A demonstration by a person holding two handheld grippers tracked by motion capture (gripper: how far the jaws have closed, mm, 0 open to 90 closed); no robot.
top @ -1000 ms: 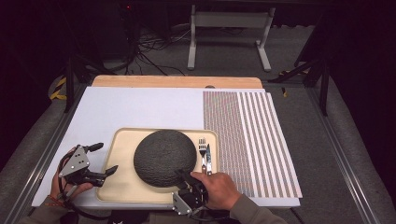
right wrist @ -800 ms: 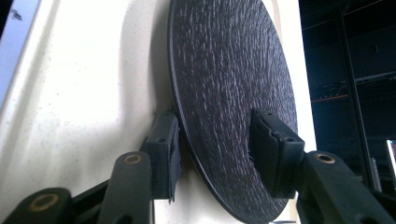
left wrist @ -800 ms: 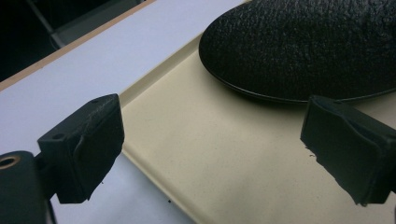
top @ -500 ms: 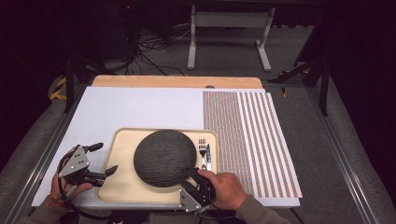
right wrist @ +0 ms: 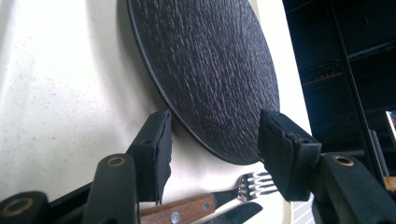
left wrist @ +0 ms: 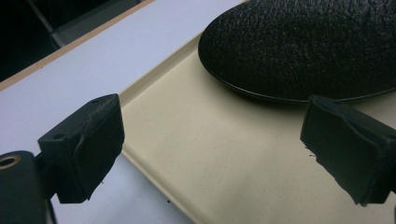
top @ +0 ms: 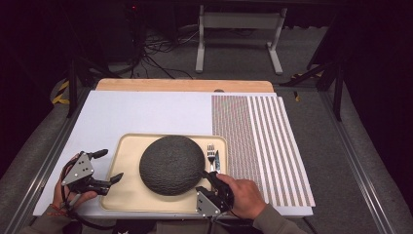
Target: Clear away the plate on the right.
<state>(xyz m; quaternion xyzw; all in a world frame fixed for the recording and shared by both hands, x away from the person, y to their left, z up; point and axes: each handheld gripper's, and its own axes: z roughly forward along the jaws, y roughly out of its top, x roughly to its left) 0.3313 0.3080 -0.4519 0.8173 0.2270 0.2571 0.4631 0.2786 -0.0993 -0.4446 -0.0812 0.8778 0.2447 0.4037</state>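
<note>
While the tray [top: 127, 195] holds a plate [top: 171, 165], fork [top: 211, 152] and knife [top: 217, 161], both grippers gape: left gripper [top: 108, 165] empty, right gripper [right wrist: 212, 140], just opening, astride the plate's rim.

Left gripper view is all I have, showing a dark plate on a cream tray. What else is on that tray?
Observer: A fork and a knife lie side by side near the tray's right edge, beside the plate.
Operator: Where's the right gripper?
Observer: The right gripper is at the plate's near right rim, above the cutlery handles. Its jaws have just been opening, with nothing clamped between them.
Operator: And right of the tray?
Observer: A striped mat lies there.
</note>
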